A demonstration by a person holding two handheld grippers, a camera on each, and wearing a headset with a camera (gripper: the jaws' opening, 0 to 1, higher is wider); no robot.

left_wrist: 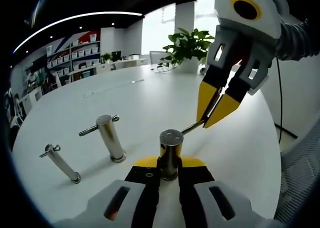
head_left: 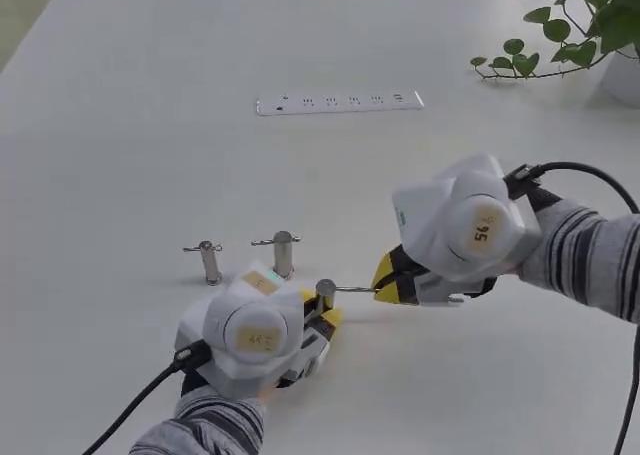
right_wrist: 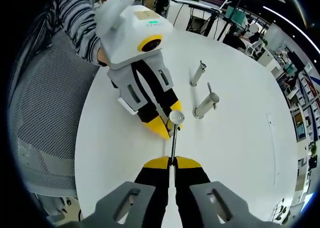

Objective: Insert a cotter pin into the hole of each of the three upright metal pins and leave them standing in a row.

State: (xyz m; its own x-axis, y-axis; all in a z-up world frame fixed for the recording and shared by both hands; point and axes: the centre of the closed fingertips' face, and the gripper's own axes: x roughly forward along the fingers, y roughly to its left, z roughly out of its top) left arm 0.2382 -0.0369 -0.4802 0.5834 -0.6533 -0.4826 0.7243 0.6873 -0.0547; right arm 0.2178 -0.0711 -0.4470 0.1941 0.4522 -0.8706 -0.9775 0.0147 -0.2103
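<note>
Head view looks down on a white table (head_left: 150, 125) where 3 metal pins stand close together near the person's edge. The 1st metal pin (head_left: 209, 262), furthest to the left, and the 2nd metal pin (head_left: 283, 254) just beside it stand upright and free, each with a thin crosspiece through its upper part. The 3rd metal pin (head_left: 325, 293) stands just right of these and a little nearer the person, upright between the yellow-tipped jaws of the left gripper (head_left: 325, 317), which are pressed against its lower half. From the right, the right gripper (head_left: 385, 280) has its jaws pinched together on 1 end of a cotter pin (head_left: 355, 289), which lies level and points at the top of the 3rd metal pin. In the left gripper view, the left gripper (left_wrist: 170, 164) clasps the 3rd metal pin (left_wrist: 170, 153) at its base, and the cotter pin (left_wrist: 190, 128) reaches from the right gripper (left_wrist: 212, 112) to the pin's upper side; its tip touches there, though I cannot tell whether it has entered the hole. The 2nd metal pin (left_wrist: 111, 138) and 1st metal pin (left_wrist: 62, 162) stand to the left. In the right gripper view, the right gripper (right_wrist: 171, 163) nips the cotter pin (right_wrist: 173, 143), whose far end meets the 3rd metal pin (right_wrist: 175, 119). A white power strip (head_left: 340, 102) lies further back, well apart, and a green plant (head_left: 580, 25) stands at the far right corner.
</note>
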